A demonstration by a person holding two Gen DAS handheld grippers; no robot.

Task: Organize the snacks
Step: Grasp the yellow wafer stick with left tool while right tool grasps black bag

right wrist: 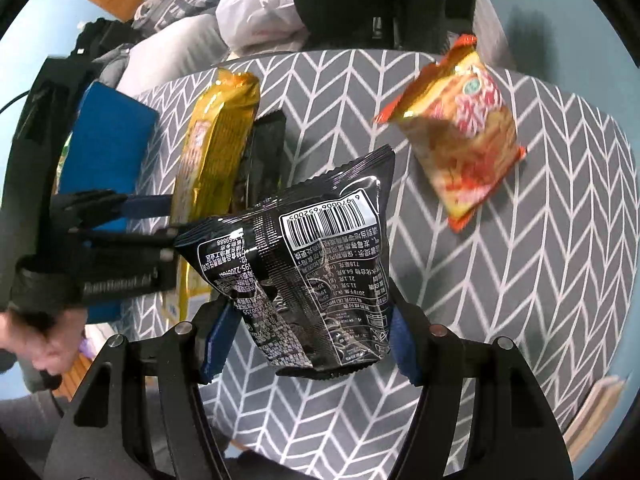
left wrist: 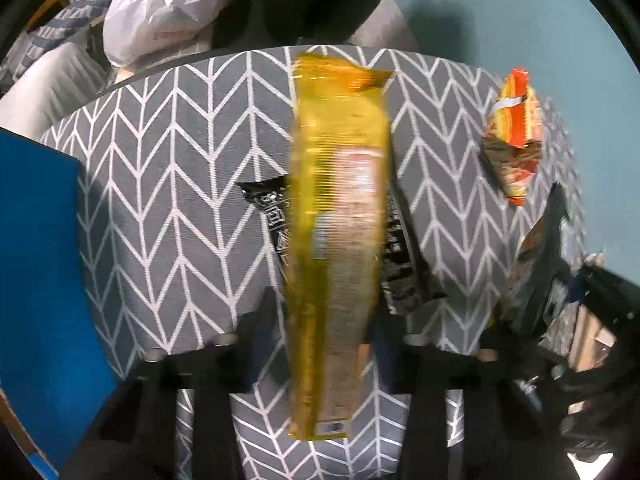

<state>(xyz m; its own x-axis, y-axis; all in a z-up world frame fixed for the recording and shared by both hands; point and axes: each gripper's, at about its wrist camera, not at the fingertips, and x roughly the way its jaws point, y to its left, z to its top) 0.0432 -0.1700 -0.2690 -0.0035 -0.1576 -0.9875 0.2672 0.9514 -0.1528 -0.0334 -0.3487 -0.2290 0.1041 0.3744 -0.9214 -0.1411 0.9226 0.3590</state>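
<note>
Two wrist views over a round table (right wrist: 560, 240) covered in grey cloth with a white chevron pattern.

Left gripper (left wrist: 320, 360): its jaws are clamped on the lower part of a long yellow packet (left wrist: 340, 220), which stands on end above the cloth; its print is too blurred to read.

Behind it lies a black wrapper (left wrist: 396, 264), its white characters unreadable.

Right gripper (right wrist: 308, 344): its blue pads (right wrist: 216, 340) press both sides of a black snack bag (right wrist: 312, 280), held clear of the table. A barcode with the digits 6 970006 52005 is legible, upside down.

An orange snack bag (right wrist: 460, 128) lies near the far edge.

A blue box (right wrist: 108, 148) sits at the table's left.
</note>
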